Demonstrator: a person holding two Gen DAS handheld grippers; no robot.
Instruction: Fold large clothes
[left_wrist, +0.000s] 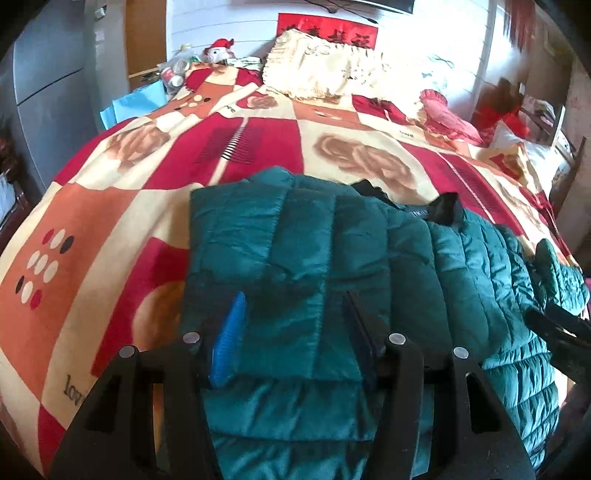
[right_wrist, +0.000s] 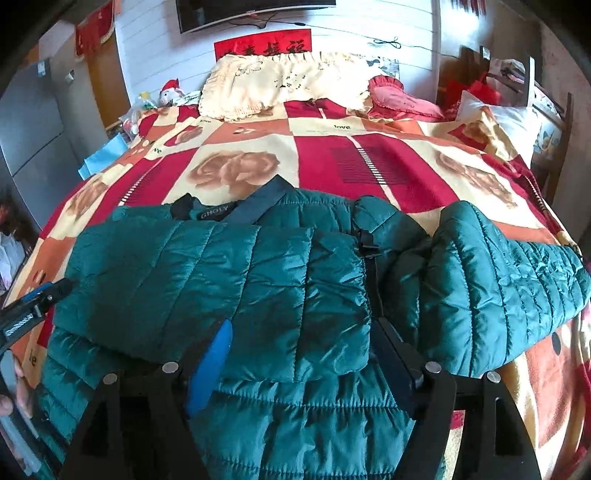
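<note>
A teal quilted jacket (left_wrist: 295, 251) lies spread across the near part of a bed (left_wrist: 92, 229) covered in a red, orange and cream patchwork blanket. One panel is folded over the body, its edge running crosswise just ahead of both tools; a sleeve (right_wrist: 491, 280) extends to the right toward the bed's edge. The left tool (left_wrist: 295, 328) stands partly open above the folded panel, its blue pad (left_wrist: 229, 343) and dark pad astride the fabric without pinching it. The right tool (right_wrist: 306, 354) stands wide open likewise, the fold's edge between its pads and not gripped. A cream pillow (right_wrist: 280, 81) and a pink cushion (right_wrist: 399, 99) rest at the head of the bed.
</note>
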